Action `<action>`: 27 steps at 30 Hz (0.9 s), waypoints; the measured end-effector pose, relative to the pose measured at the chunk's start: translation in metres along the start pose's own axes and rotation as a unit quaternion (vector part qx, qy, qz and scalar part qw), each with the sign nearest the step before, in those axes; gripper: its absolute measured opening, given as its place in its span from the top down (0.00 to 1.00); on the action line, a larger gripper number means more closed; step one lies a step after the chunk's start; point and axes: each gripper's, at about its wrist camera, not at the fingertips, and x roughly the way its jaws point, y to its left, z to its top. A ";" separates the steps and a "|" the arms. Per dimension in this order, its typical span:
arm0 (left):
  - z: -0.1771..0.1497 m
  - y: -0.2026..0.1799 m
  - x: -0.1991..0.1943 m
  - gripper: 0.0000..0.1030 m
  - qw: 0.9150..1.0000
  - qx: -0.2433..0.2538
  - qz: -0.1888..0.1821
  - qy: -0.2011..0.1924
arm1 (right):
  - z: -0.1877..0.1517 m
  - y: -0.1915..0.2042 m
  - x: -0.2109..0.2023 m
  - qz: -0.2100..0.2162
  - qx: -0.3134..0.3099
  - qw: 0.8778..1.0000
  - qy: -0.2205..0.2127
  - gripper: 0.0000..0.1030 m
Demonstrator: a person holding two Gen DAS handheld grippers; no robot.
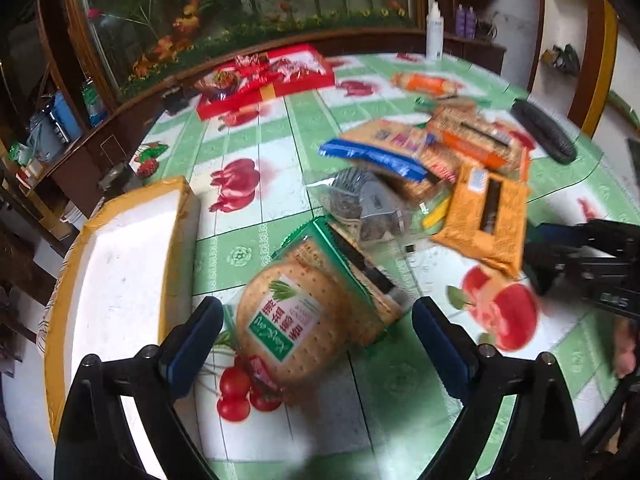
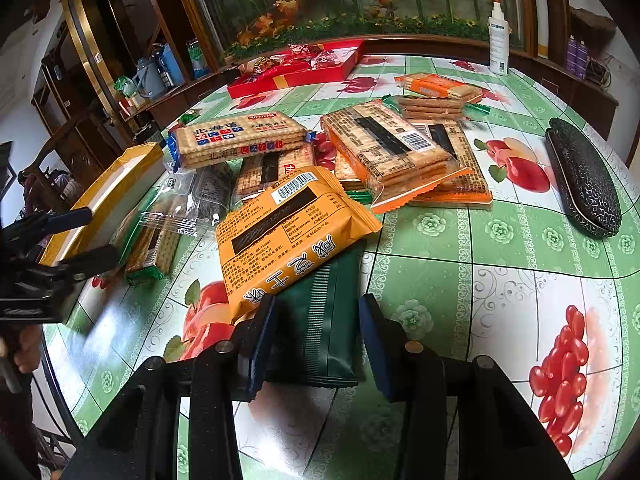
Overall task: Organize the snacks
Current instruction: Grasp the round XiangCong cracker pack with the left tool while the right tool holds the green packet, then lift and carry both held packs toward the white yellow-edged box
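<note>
From the left wrist: left gripper [image 1: 318,330] held with jaws wide apart, nothing pressed between the pads. Directly between and just ahead of the fingers, lying on the table [image 1: 248,152], a green-edged cracker pack [image 1: 298,320] with a round biscuit picture; blurred, pads clear of it on both sides. Just beside the left finger, a white foam box [image 1: 120,264] with yellow tape round its rim. Farther on, a heap of snack packs: a clear bag of dark snacks [image 1: 360,200], a blue-ended pack [image 1: 376,158], an orange pack [image 1: 486,220] nearest the right gripper [image 1: 580,264], seen at the right edge. At the far side, a red tray [image 1: 264,80] of wrapped sweets.

From the right wrist: right gripper [image 2: 316,344] clamped on a dark green pack [image 2: 320,320], pads pressing its two long sides, the pack resting flat on the table [image 2: 500,280]. Overlapping its far end, the orange pack [image 2: 288,232]. Beyond, the blue-ended pack [image 2: 240,140] and stacked orange-trimmed cracker packs [image 2: 392,148]. Well apart at the right, a black glasses case [image 2: 584,180]. At the left edge, the left gripper [image 2: 86,236] by the foam box [image 2: 108,196].
</note>
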 end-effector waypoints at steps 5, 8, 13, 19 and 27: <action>-0.004 0.017 0.024 0.08 0.998 -0.056 -0.023 0.021 | 0.000 0.000 0.000 0.002 -0.001 1.000 0.000 0.56; -0.011 0.006 0.017 0.13 0.997 -0.054 -0.053 0.009 | 0.000 0.000 0.000 0.002 -0.001 1.000 0.000 0.56; -0.025 -0.029 -0.003 0.17 0.997 -0.007 -0.078 -0.008 | 0.000 0.001 0.000 0.002 -0.001 1.000 0.000 0.56; -0.022 -0.011 -0.013 0.16 0.998 -0.019 -0.050 -0.027 | 0.000 0.002 0.001 -0.004 -0.006 1.000 0.002 0.56; -0.021 -0.014 0.015 0.15 1.000 -0.003 -0.013 0.001 | 0.000 0.009 0.002 -0.020 -0.023 1.000 0.007 0.56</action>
